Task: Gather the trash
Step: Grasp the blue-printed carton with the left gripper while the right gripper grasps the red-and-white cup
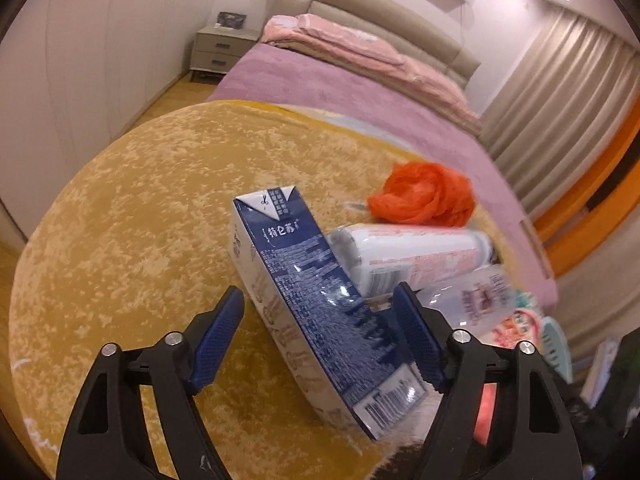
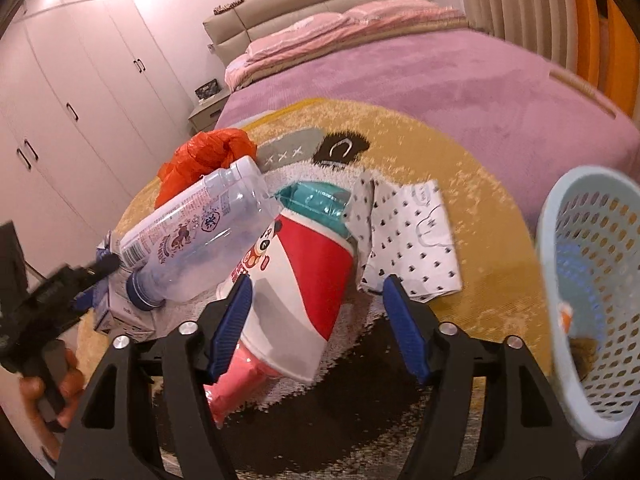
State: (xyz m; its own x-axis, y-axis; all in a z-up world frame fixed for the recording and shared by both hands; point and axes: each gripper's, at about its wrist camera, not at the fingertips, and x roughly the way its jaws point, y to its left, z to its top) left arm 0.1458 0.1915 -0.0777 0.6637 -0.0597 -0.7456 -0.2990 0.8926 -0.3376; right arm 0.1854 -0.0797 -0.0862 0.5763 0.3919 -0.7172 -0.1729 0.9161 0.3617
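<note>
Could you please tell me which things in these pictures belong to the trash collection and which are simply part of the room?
For the job:
- milk carton, between the left gripper fingers
- red and white snack bag, in front of the right gripper
- clear plastic bottle
- orange plastic bag
- spotted paper
- light blue basket

Just there:
- bed
- round yellow rug
- nightstand
- wardrobe

The milk carton is glossy printed card. The clear bottle is shiny smooth plastic, the orange bag thin crinkled film. The rug looks plush, the basket matt perforated plastic, the dotted bag matt paper.
</note>
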